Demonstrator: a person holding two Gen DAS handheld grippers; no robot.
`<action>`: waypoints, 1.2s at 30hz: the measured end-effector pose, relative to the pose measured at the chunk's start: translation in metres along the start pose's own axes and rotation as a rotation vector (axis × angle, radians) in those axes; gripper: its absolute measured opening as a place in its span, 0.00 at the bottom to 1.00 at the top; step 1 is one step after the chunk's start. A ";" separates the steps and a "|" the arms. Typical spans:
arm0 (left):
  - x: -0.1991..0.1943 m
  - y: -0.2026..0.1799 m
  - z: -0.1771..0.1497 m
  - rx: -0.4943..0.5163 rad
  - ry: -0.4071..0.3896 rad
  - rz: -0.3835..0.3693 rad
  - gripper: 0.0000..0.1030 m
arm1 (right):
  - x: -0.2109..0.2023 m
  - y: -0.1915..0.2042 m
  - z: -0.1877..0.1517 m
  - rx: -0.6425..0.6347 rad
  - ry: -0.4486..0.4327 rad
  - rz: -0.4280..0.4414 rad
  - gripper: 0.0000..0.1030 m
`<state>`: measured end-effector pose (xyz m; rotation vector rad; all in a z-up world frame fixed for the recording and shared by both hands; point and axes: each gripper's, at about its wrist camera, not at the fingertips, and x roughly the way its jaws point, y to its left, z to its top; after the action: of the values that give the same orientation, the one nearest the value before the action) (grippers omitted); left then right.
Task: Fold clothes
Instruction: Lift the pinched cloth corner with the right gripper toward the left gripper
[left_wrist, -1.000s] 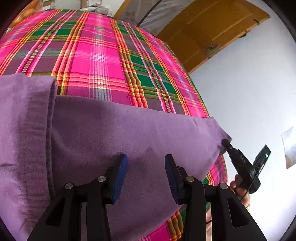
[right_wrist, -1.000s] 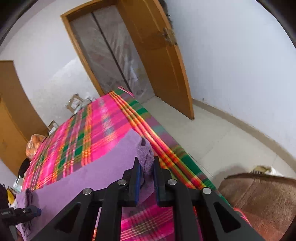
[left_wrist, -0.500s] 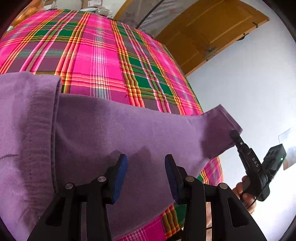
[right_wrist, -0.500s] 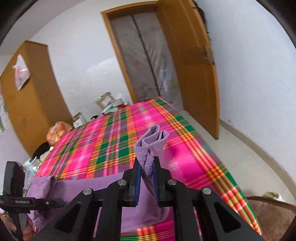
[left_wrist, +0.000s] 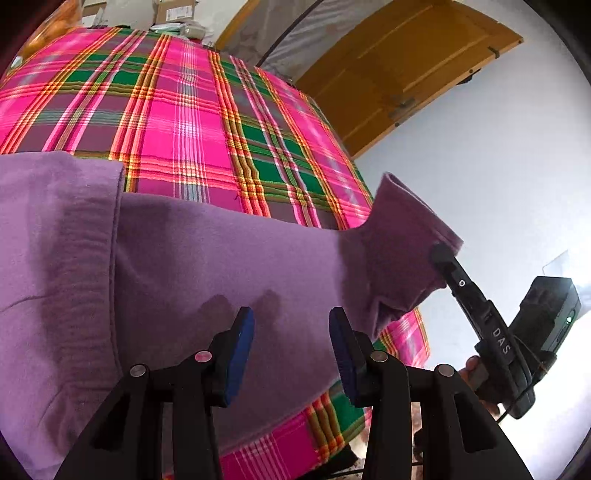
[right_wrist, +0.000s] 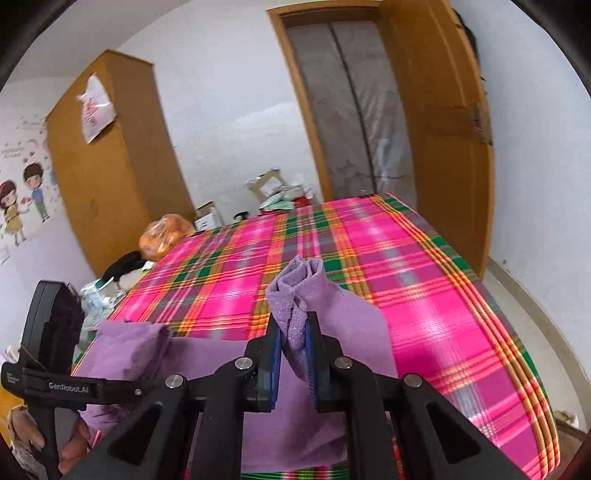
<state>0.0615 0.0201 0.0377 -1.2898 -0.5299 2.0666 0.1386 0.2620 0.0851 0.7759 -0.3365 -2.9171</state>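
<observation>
A purple fleece garment (left_wrist: 229, 266) lay across the plaid-covered bed (left_wrist: 192, 122), its lower-right end raised, clamped in the right gripper (right_wrist: 293, 345); the left gripper (left_wrist: 291, 343) hovered, fingers apart. Soft and limp, it seemed best held by hems.

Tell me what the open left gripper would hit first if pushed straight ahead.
Most likely the purple garment spread on the plaid bedcover; the left gripper points at it, though the gap is hard to judge.
</observation>
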 end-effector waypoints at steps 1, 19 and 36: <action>-0.002 0.000 0.000 -0.001 -0.005 -0.004 0.42 | 0.000 0.005 0.001 -0.013 -0.001 0.005 0.12; -0.021 0.021 0.008 -0.174 -0.010 -0.185 0.42 | 0.016 0.060 -0.028 -0.150 0.088 0.120 0.12; 0.035 0.022 0.020 -0.324 0.126 -0.234 0.59 | 0.028 0.060 -0.063 -0.181 0.172 0.150 0.12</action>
<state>0.0261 0.0291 0.0101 -1.4509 -0.9400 1.7425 0.1484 0.1874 0.0328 0.9209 -0.1076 -2.6721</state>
